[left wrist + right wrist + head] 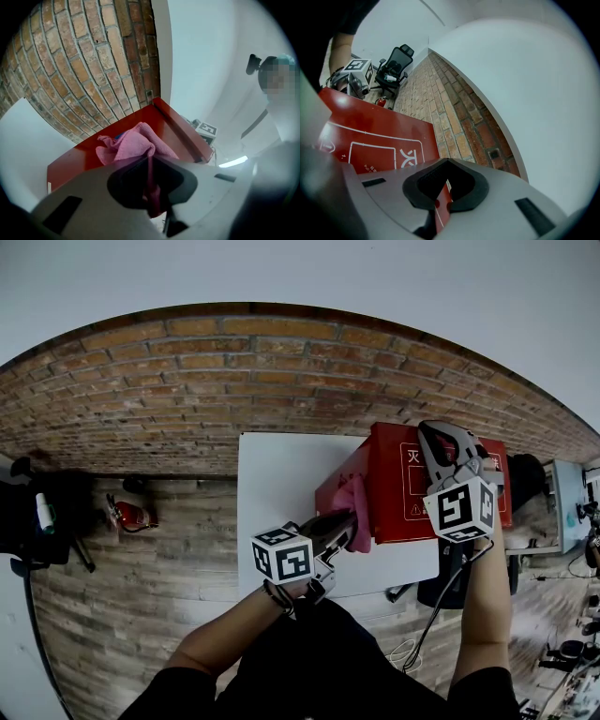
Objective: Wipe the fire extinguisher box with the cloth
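My left gripper (pixel 349 524) sits near 6 o'clock of the head view. Its fingers are clamped on the pink cloth (pixel 354 507), which is bunched against the 9 o'clock side of the red fire extinguisher box (pixel 398 493). The box sits on the white counter (pixel 281 474), at its 3 o'clock end, with the brick wall (pixel 187 381) at 12. My right gripper (pixel 433 432) lies across the box front, fingers pinching its 12 o'clock edge (a thin red strip shows between the pads).
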`<state>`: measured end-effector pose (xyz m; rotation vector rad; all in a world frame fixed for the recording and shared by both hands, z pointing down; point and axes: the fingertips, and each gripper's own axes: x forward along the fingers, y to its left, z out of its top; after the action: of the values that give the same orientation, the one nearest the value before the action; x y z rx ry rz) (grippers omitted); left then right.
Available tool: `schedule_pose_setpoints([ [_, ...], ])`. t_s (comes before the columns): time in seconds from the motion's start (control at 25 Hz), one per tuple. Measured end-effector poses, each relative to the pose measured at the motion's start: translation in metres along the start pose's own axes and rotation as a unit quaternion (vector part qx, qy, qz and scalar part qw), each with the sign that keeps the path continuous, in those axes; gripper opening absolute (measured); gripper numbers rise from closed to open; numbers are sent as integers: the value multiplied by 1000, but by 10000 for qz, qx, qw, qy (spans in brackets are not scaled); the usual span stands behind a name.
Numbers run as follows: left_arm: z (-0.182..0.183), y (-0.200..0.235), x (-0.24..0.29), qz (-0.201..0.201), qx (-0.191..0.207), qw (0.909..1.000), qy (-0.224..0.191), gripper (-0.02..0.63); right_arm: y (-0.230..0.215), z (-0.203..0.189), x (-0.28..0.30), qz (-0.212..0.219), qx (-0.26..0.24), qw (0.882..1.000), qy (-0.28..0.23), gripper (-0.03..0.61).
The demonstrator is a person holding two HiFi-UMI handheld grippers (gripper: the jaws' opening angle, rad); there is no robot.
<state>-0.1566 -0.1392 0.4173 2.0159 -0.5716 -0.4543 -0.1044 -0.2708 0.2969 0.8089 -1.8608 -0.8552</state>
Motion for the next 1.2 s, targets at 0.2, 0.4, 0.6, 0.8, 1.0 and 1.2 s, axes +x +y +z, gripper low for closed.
schedule_pose_setpoints([
  [0.2,6,-14,1,-121,64,9999,-61,55,1,0,-1,-3,2,10000,-7,18],
  [0.4,15,-33,3,-291,174,9994,-119,55,1,0,-1,-5,-4,10000,-16,18],
  [0.6,19,-39,4,-309,247,9991,-133,55,1,0,-1,-6,-6,10000,-24,18],
  [0.8,21,-43,5,-263,235,9993,-157,55,1,0,-1,3,-7,10000,-28,18],
  [1.0,21,-43,6,-120,337,9993,-102,55,2,1,-1,17,-3,10000,-39,18],
  [1.2,23,-45,0,43,477,9988,-55,55,3,0,-2,13,-17,10000,-36,18],
])
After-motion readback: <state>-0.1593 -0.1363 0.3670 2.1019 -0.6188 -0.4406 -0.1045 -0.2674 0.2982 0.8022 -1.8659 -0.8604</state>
